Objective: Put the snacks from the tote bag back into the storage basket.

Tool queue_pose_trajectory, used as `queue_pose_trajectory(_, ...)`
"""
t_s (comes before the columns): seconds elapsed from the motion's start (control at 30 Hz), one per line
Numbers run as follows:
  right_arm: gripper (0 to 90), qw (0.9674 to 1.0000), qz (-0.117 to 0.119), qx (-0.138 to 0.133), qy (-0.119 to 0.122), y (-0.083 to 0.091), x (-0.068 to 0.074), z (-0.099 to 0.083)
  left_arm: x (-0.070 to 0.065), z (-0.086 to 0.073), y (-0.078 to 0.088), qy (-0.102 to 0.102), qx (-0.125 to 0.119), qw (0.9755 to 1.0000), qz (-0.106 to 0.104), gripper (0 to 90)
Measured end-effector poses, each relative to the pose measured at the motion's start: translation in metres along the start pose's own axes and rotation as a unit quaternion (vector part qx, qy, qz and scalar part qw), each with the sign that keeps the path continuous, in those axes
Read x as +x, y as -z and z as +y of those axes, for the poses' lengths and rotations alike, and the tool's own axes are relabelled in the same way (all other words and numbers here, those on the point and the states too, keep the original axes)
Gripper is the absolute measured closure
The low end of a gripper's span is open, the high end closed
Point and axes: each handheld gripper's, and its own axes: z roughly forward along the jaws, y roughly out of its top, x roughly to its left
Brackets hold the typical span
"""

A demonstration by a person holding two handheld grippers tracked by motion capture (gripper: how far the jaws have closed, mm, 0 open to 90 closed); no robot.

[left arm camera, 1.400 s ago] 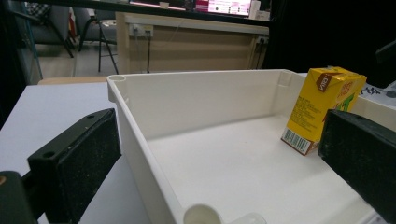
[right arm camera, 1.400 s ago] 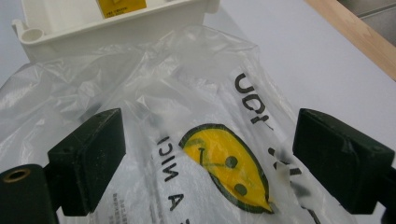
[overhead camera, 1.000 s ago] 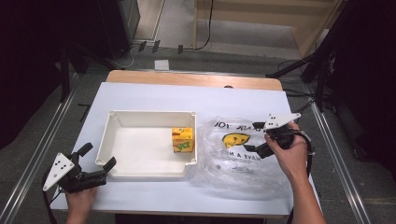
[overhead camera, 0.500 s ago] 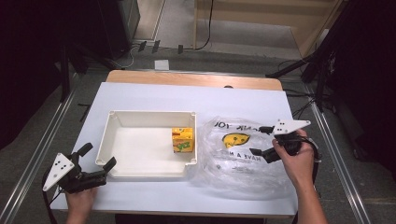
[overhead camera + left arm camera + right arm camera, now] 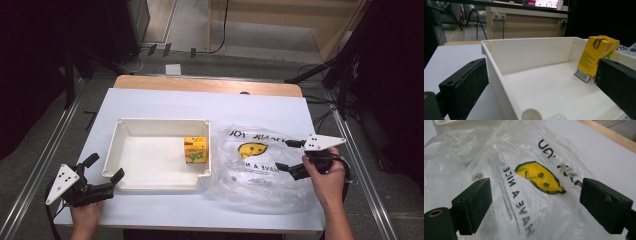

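Note:
A white tray [image 5: 127,131] sits mid-table with a yellow juice carton [image 5: 195,150] standing upright in its right part. To its right lies a clear plastic bag [image 5: 260,175] printed with a yellow smiley face [image 5: 537,176]. My left gripper [image 5: 104,168] is open at the tray's near-left corner, jaws apart on either side of that corner [image 5: 531,115], with the carton [image 5: 596,57] ahead. My right gripper [image 5: 288,155] is open over the bag's right edge, nothing between its jaws, the bag [image 5: 499,157] spread below them.
The white tabletop [image 5: 165,102] has a wooden strip [image 5: 210,85] along its far edge. Metal rails [image 5: 35,165] run along both sides of the table. Cables and stands stand on the floor beyond.
My right gripper has drawn back to the right and toward the near side, off the bag's middle to its right edge. The left gripper has stayed put.

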Motion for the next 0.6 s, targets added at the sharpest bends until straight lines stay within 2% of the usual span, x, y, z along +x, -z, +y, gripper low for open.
queue_pose_trajectory(0.6,12.4,0.9991,-0.023,-0.031,-0.021,0.020,0.001,-0.027,0.000,0.000,0.000,-0.001,0.001,1.0000,0.001,0.0)
